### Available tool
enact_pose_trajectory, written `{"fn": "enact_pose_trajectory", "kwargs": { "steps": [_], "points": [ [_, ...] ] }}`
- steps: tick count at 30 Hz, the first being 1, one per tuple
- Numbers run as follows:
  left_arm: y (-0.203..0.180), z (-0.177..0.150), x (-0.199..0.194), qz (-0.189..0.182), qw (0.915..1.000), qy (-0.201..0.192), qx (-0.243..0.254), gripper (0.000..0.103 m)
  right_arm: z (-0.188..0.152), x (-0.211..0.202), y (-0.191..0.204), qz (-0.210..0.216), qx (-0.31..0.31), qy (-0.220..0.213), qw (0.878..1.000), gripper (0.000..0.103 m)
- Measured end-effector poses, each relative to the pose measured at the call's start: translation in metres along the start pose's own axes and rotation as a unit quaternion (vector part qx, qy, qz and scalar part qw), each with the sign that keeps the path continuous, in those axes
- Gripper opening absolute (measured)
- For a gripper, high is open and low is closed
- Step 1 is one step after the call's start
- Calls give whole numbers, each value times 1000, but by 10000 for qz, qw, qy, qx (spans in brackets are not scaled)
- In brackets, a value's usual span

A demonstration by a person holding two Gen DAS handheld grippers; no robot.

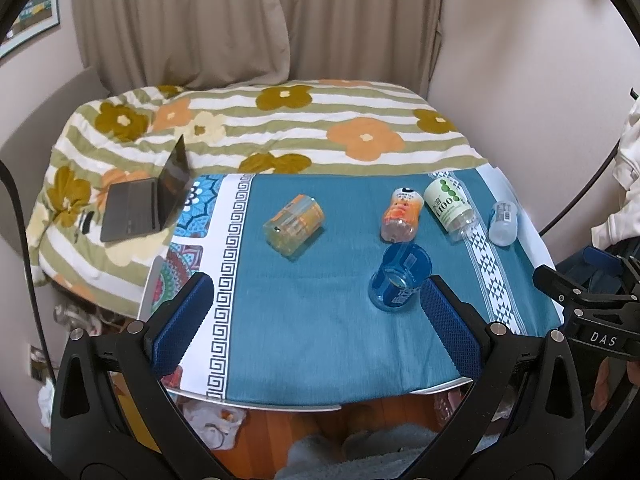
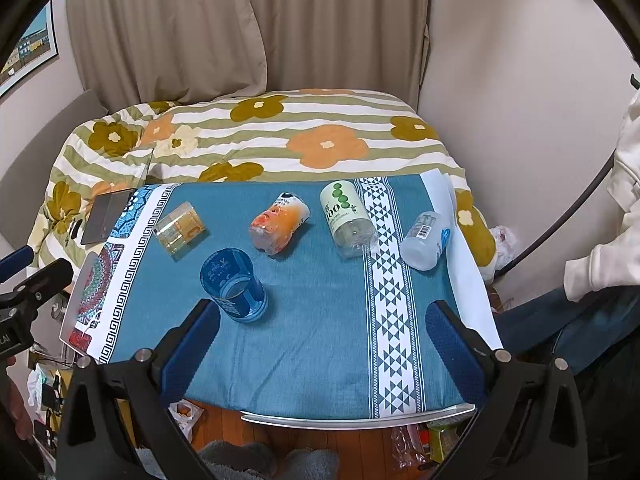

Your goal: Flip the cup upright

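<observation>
A low counter point(image 2: 352, 420) is covered with a teal patterned cloth point(image 1: 320, 320). Behind it stands a bed with a striped flower blanket point(image 1: 304, 128), beige curtains point(image 1: 180, 20) and an open grey laptop point(image 1: 148, 204). The blue transparent plastic cup point(image 1: 400, 276) lies on its side on the cloth, near four lying bottles. The left gripper point(image 1: 320, 320) and right gripper point(image 2: 324, 344) are both wide open, holding nothing.
</observation>
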State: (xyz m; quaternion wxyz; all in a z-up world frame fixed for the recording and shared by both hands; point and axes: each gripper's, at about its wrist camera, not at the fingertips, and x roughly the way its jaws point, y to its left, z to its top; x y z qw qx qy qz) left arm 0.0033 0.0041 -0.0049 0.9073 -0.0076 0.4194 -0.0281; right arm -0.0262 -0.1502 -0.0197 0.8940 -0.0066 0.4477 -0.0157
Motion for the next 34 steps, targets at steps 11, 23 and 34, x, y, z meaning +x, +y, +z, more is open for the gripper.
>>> {"fn": "enact_pose_trajectory", "kwargs": {
  "steps": [11,23,34],
  "points": [
    [-2,-1,1,48,9999,-77,64,103,-1,0,2,-20,-2,-24,10000,103],
    [-1,-4,0,42,10000,-81,20,103,-3,0,5,2,26,-62,10000,103],
    [-1,-4,-2,226,9997,-125,10,103,-2,-1,6,17,13,-79,10000,103]
  ]
}}
